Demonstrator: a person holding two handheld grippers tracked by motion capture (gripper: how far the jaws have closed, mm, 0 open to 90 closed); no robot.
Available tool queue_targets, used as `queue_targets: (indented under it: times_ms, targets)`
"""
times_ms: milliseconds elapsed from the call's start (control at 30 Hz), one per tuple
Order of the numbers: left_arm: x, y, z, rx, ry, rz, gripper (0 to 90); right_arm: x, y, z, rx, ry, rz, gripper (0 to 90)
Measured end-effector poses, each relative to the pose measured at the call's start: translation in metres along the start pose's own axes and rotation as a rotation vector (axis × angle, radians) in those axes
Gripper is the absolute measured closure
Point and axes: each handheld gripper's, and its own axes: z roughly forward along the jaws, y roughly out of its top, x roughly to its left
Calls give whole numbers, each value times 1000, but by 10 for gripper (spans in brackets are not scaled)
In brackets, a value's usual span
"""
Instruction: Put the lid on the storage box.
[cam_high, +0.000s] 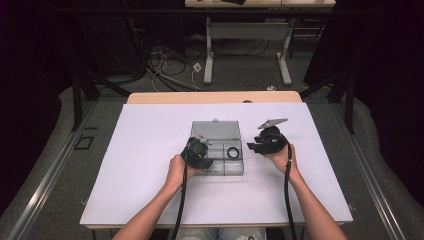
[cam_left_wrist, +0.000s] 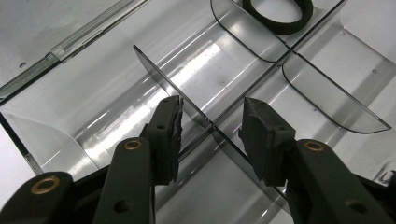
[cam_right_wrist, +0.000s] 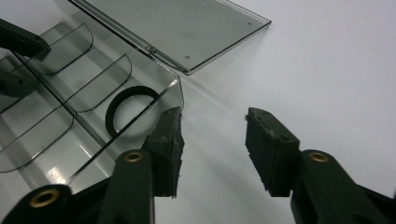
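A clear plastic compartment box (cam_high: 220, 171) lies mid-table with its lid (cam_high: 216, 130) folded open behind it. A black ring (cam_high: 233, 152) (cam_left_wrist: 275, 18) (cam_right_wrist: 123, 109) rests in a right-hand compartment. My left gripper (cam_high: 206, 160) (cam_left_wrist: 212, 119) reaches into the box's left half. Its jaws stand apart on either side of a thin clear divider (cam_left_wrist: 163, 77), and the pads do not press on it. My right gripper (cam_high: 252, 146) (cam_right_wrist: 215, 123) hovers just off the box's right wall (cam_right_wrist: 175, 95), open over bare white table with nothing between its fingers.
A white sheet (cam_high: 150, 165) covers the table, with wide free room left, right and in front of the box. Curved dividers (cam_left_wrist: 327, 93) split the box into several compartments. Beyond the far edge are floor cables (cam_high: 170, 70) and another table's legs (cam_high: 209, 55).
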Motion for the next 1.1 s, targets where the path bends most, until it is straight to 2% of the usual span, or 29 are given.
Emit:
queue_targets:
  times_ms: [133, 167, 233, 433, 533, 567, 600, 667, 833, 1067, 1100]
  targets:
    - [0, 0, 0, -1, -2, -1, 574, 0, 4, 9, 0, 31, -2, 690]
    - [0, 0, 0, -2, -2, -1, 575, -1, 5, 11, 7, 26, -9, 715]
    - [0, 0, 0, -2, -3, -1, 575, -1, 7, 16, 17, 41, 3, 766]
    - [1, 0, 0, 1, -3, 5, 574, -4, 10, 26, 33, 31, 13, 898]
    - [1, -1, 0, 1, -3, 5, 575, -6, 11, 29, 41, 23, 33, 900]
    - [1, -1, 0, 0, -3, 5, 575, -7, 11, 32, 29, 24, 34, 900]
    - [1, -1, 0, -3, -3, 1, 575, -8, 12, 34, 51, 26, 39, 900]
    - [1, -1, 0, -4, -4, 1, 575, -8, 13, 37, 60, 25, 44, 900]
    - [1, -1, 0, -5, -3, 3, 576, -9, 16, 45, 67, 30, 61, 900]
    - [0, -1, 0, -8, -2, 3, 576, -9, 19, 54, 83, 23, 53, 900]
    - [0, -1, 0, -8, -2, 2, 577, -8, 19, 55, 83, 29, 67, 900]
